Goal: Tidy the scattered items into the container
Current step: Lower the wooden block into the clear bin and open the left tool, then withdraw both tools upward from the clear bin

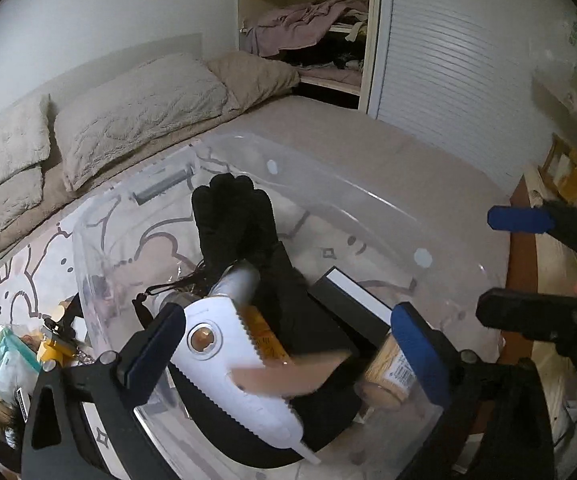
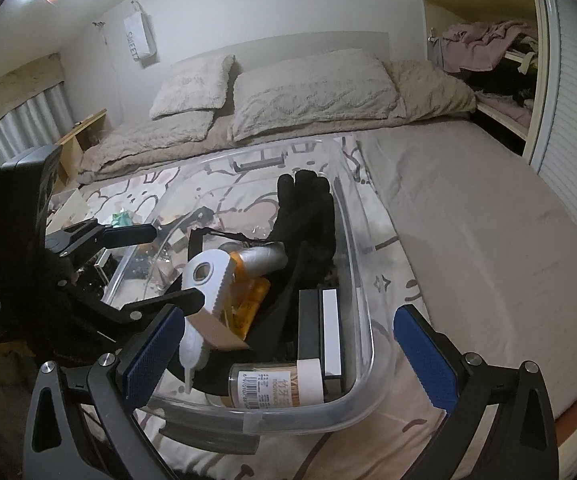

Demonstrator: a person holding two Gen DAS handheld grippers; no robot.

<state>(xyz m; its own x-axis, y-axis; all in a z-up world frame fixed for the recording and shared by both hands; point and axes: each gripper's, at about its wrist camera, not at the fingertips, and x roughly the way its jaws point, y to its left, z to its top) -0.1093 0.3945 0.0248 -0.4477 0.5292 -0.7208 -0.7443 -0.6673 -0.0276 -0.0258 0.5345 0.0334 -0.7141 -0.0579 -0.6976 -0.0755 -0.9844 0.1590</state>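
Clear plastic container point(image 2: 362, 276) sits on the patterned bedspread, holding one black glove point(image 1: 232, 216), one silver cylinder point(image 1: 234, 280), one white serrated-edged piece point(image 1: 224, 352), one orange packet point(image 1: 262, 336), one dark box point(image 2: 322, 328) and one toothpick jar point(image 2: 276, 384). Left gripper point(image 1: 288, 348), fingers spread, hangs over it with nothing pinched; a blurred tan strip point(image 1: 288, 372) below is hard to identify. Right gripper point(image 2: 292, 352) is spread too. Outside, leftover clutter point(image 1: 16, 356) is cut off.

A bed point(image 2: 468, 220) carries pillows point(image 2: 312, 92), a patterned sheet point(image 2: 392, 268) and a clear container point(image 2: 362, 292).
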